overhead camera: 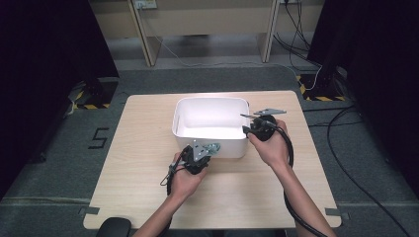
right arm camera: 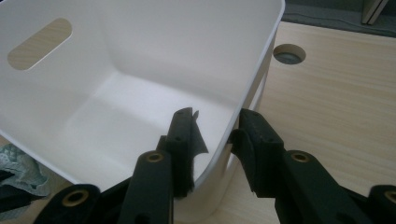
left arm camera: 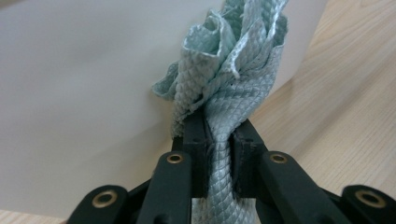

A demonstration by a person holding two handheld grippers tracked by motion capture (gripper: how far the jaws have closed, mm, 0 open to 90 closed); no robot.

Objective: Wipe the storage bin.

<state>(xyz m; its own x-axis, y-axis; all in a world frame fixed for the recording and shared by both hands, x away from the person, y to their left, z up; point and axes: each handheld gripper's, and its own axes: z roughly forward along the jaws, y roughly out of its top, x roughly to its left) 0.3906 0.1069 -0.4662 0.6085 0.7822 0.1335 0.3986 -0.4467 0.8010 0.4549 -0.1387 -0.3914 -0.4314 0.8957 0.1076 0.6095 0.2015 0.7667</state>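
Note:
A white plastic bin (overhead camera: 210, 100) stands on the wooden table (overhead camera: 143, 163), a little behind its middle. My left gripper (overhead camera: 208, 148) sits against the bin's near wall (left arm camera: 70, 93) and is shut on a bunched pale-green quilted cloth (left arm camera: 233, 70). The cloth (overhead camera: 214, 146) sticks up past the fingertips. My right gripper (overhead camera: 247, 129) is at the bin's right near corner. It straddles the wall (right arm camera: 252, 70), one jaw inside and one outside, pressing on it. The bin's inside looks bare, with a handle slot (right arm camera: 39, 43) in its far wall. The cloth (right arm camera: 18, 170) also peeks in beyond the bin.
A round cable hole (right arm camera: 289, 53) is cut in the table to the right of the bin. A black object (overhead camera: 114, 227) sits at the table's near left edge. Cables (overhead camera: 346, 163) trail over the grey floor on the right, and dark curtains flank both sides.

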